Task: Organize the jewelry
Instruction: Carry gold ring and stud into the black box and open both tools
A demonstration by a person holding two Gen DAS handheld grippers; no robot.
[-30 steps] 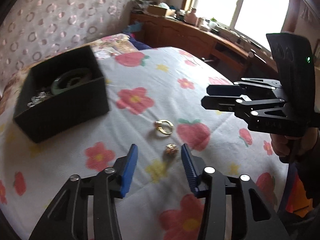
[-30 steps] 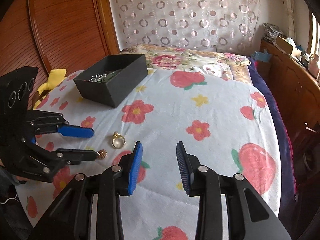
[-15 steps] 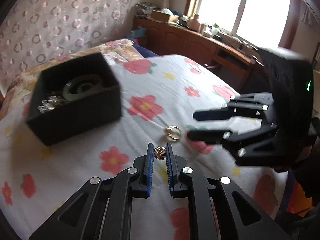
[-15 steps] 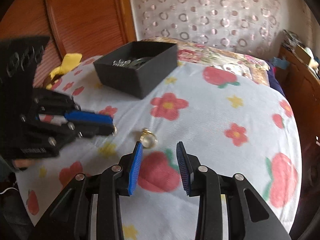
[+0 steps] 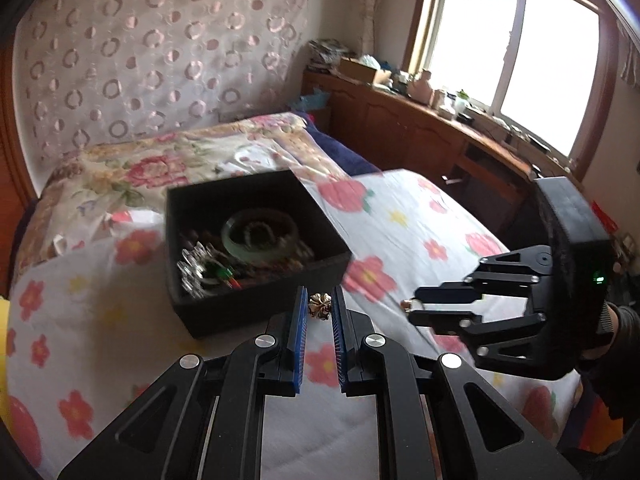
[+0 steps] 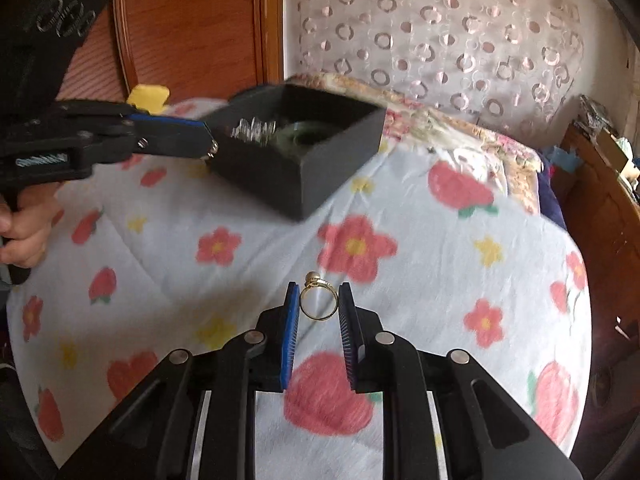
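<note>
Two fisheye wrist views, both low over the bed (image 5: 404,216) and looking forward along own fingers. Left view: from behind the left gripper (image 5: 320,307), close to the box (image 5: 256,236), facing the headboard cloth (image 5: 152,60) with the window (image 5: 516,48) off to the right. Right view: from behind the right gripper (image 6: 319,300), a bit further from the box (image 6: 296,140), facing the headboard with wood panel (image 6: 192,24) at left. Shared: box, flowered sheet, headboard cloth, plus each gripper showing up in the other's view, right gripper (image 5: 412,307) at the right, left gripper (image 6: 210,148) at the left.
</note>
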